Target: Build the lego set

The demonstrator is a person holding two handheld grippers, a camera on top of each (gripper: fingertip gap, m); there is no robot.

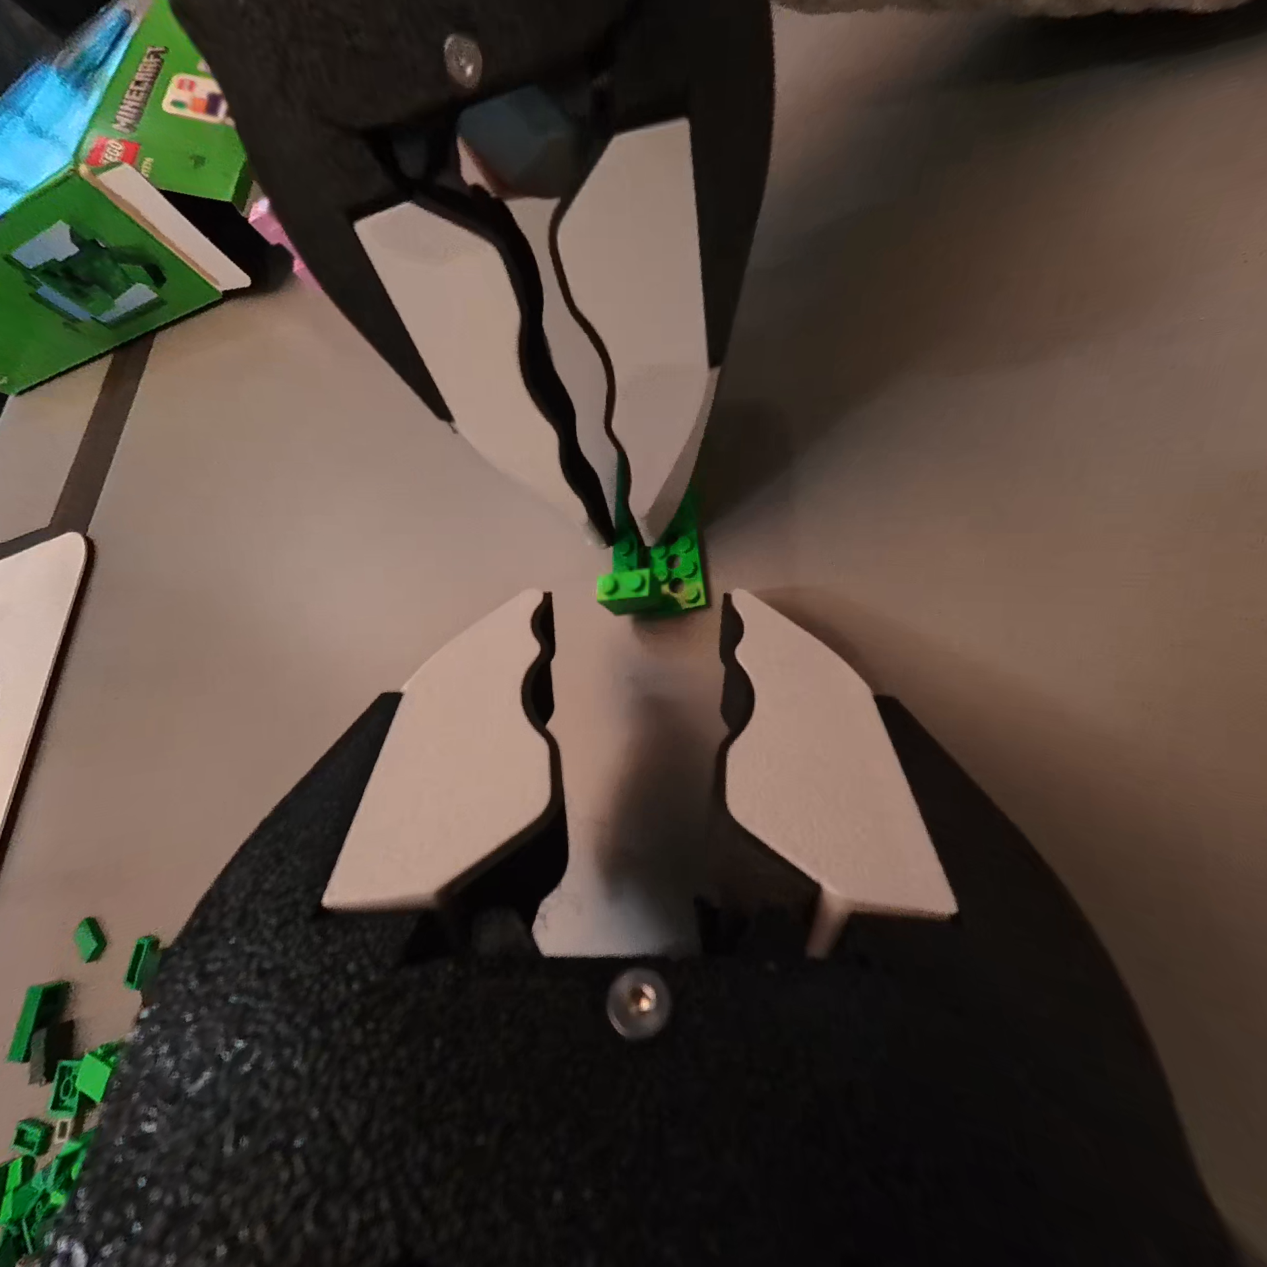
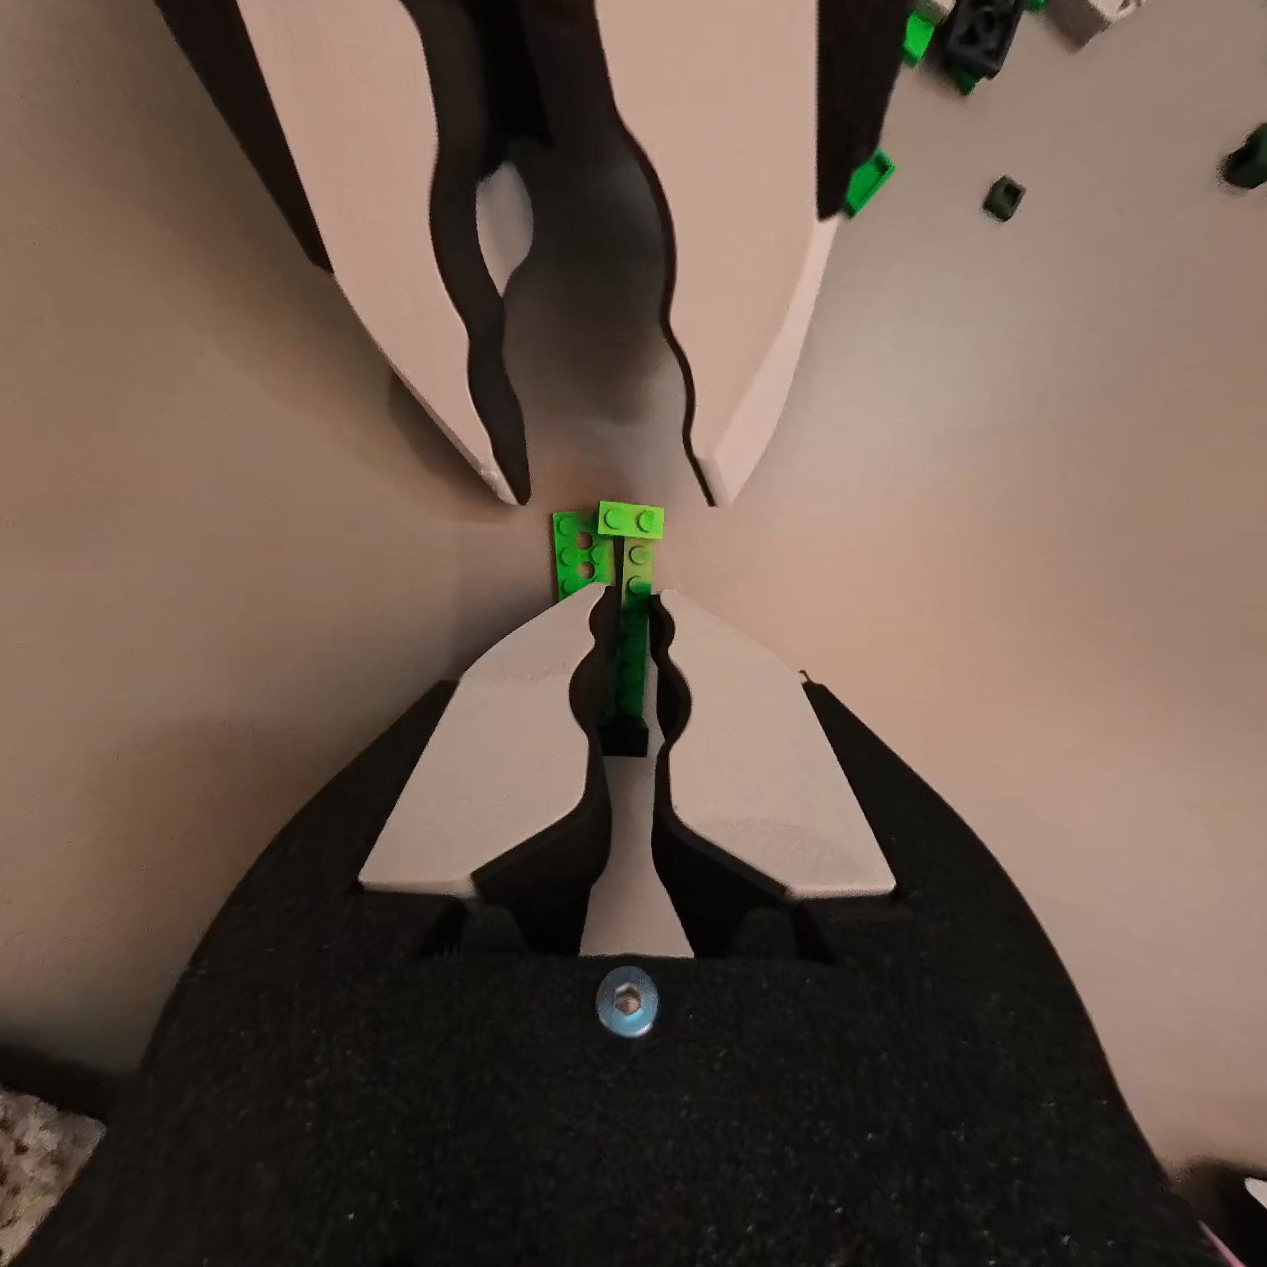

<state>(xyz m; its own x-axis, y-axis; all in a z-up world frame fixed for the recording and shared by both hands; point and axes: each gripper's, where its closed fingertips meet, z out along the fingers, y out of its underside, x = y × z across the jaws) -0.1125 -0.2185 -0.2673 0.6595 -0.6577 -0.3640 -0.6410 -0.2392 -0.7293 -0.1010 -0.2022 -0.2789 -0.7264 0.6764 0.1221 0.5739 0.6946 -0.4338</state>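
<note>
A small green lego assembly [image 1: 651, 576] sits at the table centre. In the right wrist view it is a long dark-green plate [image 2: 627, 658] with a light-green two-stud plate [image 2: 631, 519] at its far end and a green plate with holes [image 2: 576, 555] beside it. My right gripper [image 2: 632, 591] is shut on the long plate; in the left wrist view it comes in from above [image 1: 627, 535]. My left gripper [image 1: 637, 603] is open and empty, its tips just short of the assembly's light-green end. It faces the right gripper in the right wrist view [image 2: 615, 497].
A green lego box [image 1: 116, 226] stands at the far left. A white sheet [image 1: 34, 651] lies at the left edge. Several loose green pieces [image 1: 48, 1069] lie beside my left gripper. More green and black pieces [image 2: 973, 41] are scattered behind it. Only a small space, under 4 cm, lies between the two pairs of fingers.
</note>
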